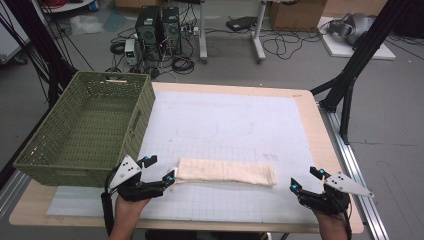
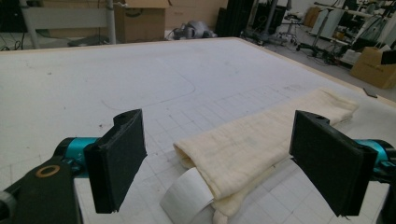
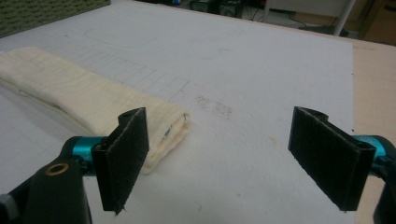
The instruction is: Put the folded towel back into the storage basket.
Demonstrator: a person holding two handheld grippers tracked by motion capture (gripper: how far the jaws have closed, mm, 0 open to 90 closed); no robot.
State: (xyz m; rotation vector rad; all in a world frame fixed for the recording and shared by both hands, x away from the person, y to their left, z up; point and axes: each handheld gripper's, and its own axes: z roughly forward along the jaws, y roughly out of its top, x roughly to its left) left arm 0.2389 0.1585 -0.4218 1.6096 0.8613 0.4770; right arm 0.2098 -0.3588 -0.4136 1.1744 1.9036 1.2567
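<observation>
A folded cream cloth (image 1: 226, 172) lies lengthwise on the white gridded mat (image 1: 240, 125) near the front edge of the wooden table (image 1: 327, 150), flanked by two hand-held grippers. From the high view, the left gripper (image 1: 159, 169) sits at the cloth's left end, its jaws spread and angled toward the fabric, one blue-tipped jaw just beside the cloth's edge; whether it touches is hard to tell from this height. The right gripper (image 1: 306, 179) rests apart from the cloth's right end, jaws likewise spread with nothing between them. A person's forearms enter from the bottom edge, each hand wrapped around a gripper body, with the grey three-cornered plates tilted up and outward.

The high view alone takes in the green woven basket (image 1: 85, 130) standing on the table's left side, just behind the left gripper, and the computer towers (image 1: 159, 27) and cables on the floor beyond.

The left gripper view brings out what the overhead misses: a white tag or label (image 2: 184, 198) curling from under the cloth's near end, between the wide-open black pads; no writing on it can be read. The right gripper view shows the cloth's layered folded end (image 3: 170, 130) behind its left pad, and a small dark smudge (image 3: 212, 106) on the mat nearby.
</observation>
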